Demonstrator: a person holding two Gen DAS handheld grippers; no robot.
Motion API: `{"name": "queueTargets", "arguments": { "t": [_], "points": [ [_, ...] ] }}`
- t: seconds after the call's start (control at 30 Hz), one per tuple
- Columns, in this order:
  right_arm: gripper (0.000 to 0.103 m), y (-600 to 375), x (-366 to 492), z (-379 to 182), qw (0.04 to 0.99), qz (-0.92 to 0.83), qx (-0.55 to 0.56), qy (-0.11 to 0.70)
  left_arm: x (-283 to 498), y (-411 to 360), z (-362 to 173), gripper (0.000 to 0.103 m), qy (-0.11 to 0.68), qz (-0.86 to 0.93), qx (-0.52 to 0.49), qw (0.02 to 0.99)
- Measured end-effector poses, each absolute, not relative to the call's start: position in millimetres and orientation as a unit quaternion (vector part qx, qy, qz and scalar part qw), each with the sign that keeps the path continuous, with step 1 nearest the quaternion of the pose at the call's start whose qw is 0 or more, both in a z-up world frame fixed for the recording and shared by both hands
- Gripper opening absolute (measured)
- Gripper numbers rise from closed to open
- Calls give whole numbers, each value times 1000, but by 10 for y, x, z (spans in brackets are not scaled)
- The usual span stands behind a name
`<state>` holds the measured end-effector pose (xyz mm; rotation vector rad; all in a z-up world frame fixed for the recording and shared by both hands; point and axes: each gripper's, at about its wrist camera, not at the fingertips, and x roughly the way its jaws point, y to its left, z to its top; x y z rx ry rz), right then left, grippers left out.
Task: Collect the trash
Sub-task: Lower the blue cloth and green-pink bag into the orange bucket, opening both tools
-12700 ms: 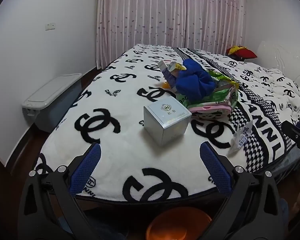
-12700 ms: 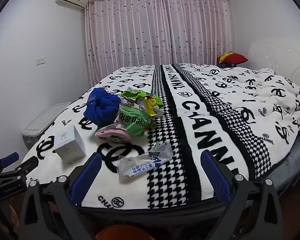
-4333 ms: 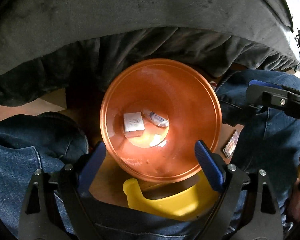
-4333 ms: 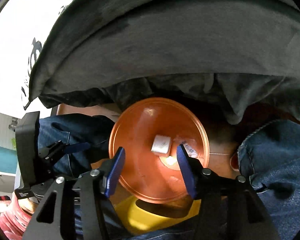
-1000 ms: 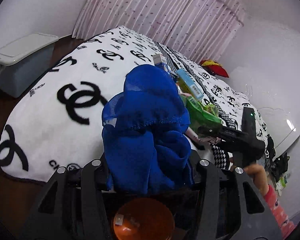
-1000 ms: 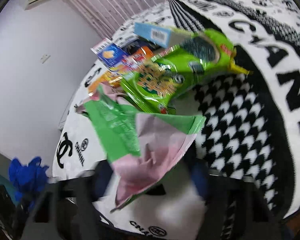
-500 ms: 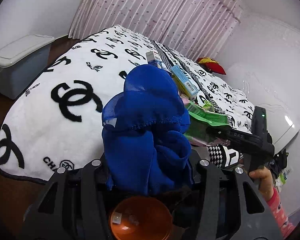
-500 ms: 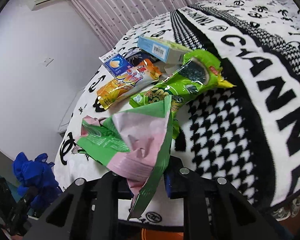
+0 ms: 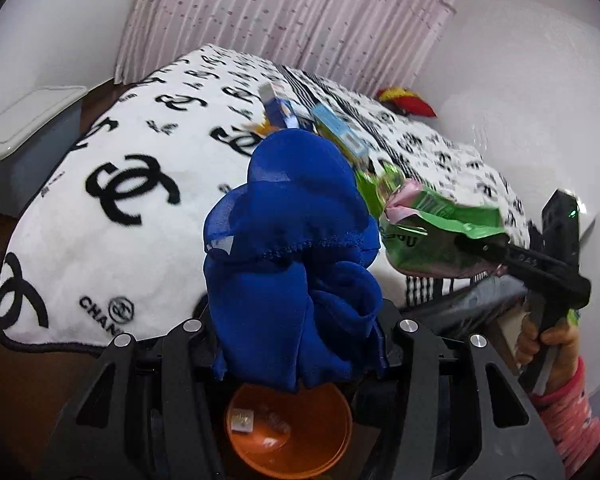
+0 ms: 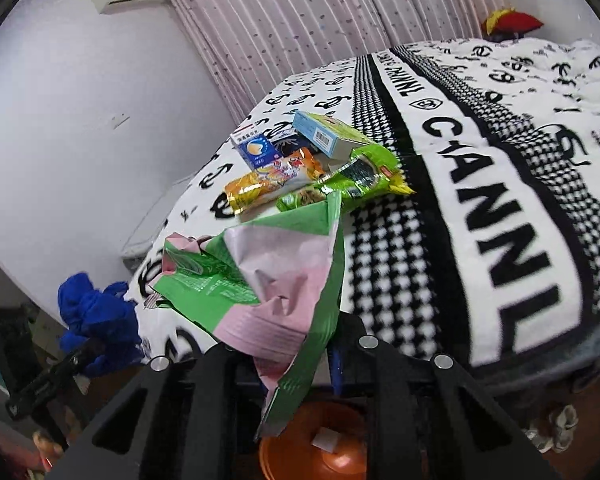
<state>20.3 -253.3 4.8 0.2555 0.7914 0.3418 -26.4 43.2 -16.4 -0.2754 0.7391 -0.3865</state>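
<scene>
Green-pink wrapper (image 10: pixel 260 280) newly lifted off bed edge (image 10: pixel 540 360), right hand-held gripper (image 10: pixel 296 364) clamped; left (image 9: pixel 296 344) gripping blue cloth (image 9: pixel 292 240).

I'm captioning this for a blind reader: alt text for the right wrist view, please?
The right gripper grips a green-and-pink bag above an orange bin. More wrappers and boxes lie on the black-and-white blanket.

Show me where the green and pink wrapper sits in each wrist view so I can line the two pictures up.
Left wrist: green and pink wrapper at right of centre, clamped in the right gripper beside the blue cloth.
Right wrist: the wrapper fills the lower centre, rising from the jaws.
Shared landmark: the orange bin at the bottom edge of both views.
</scene>
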Motion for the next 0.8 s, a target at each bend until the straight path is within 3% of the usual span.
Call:
{"name": "queueTargets", "arguments": {
  "t": [0.4,0.8],
  "points": [
    [21,-2515,-489,-635,883,143,37,445,-417,71,-999,49,484,-225,-88,841],
    [21,-2254,-532,-1654,832,119,-42,540,-356,-297,-2171,49,626,-197,-42,753]
  ]
}}
